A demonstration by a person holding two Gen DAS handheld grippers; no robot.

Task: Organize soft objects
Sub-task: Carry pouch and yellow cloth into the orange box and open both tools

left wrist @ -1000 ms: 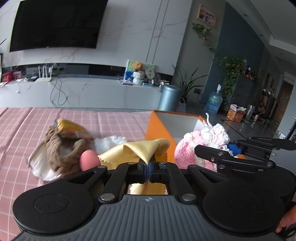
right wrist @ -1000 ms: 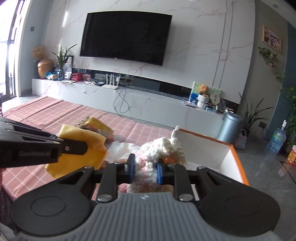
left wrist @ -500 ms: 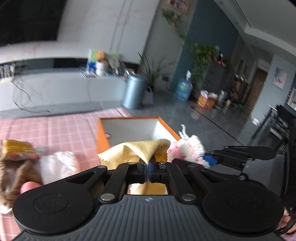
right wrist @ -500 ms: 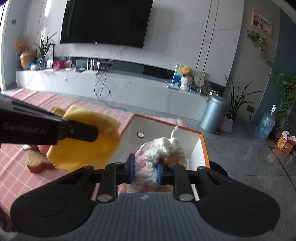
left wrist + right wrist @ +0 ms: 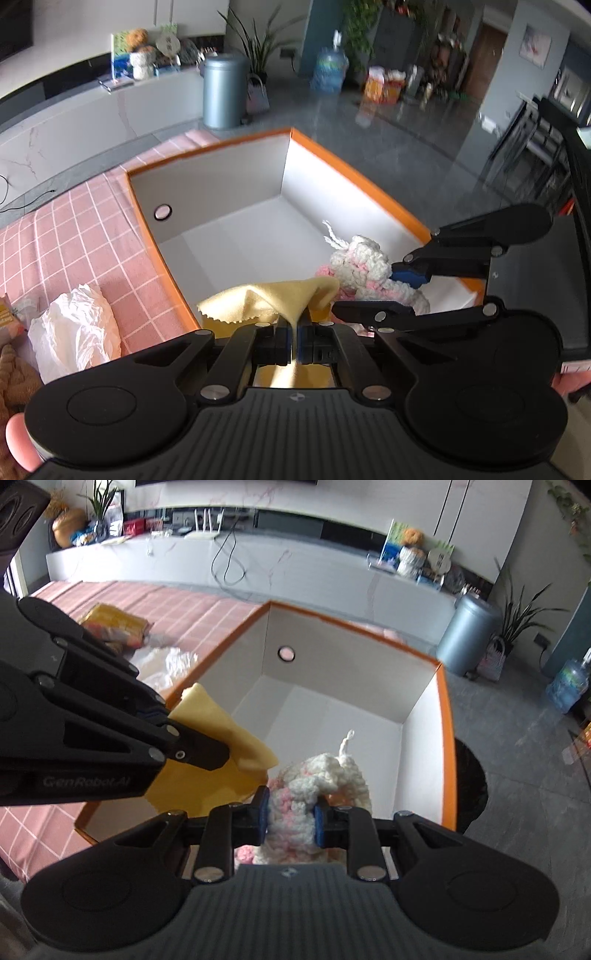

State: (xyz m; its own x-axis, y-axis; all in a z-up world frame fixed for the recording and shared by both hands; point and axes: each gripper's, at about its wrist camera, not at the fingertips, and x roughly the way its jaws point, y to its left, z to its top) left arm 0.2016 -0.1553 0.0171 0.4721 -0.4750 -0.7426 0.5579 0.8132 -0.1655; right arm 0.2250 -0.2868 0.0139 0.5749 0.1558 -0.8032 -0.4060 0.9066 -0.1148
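A yellow cloth (image 5: 269, 299) pinched in the closed left gripper (image 5: 294, 341) and a pink-and-white crocheted toy (image 5: 317, 786) clamped in the right gripper (image 5: 290, 818) hang over an orange-rimmed white box (image 5: 354, 177) on a pink checked desk (image 5: 74, 229); "GenRobot.AI" marks one gripper; grey tiled floor (image 5: 417, 147) beyond

one box (image 5: 354, 173), one cloth (image 5: 266, 299), one knit (image 5: 362, 266).
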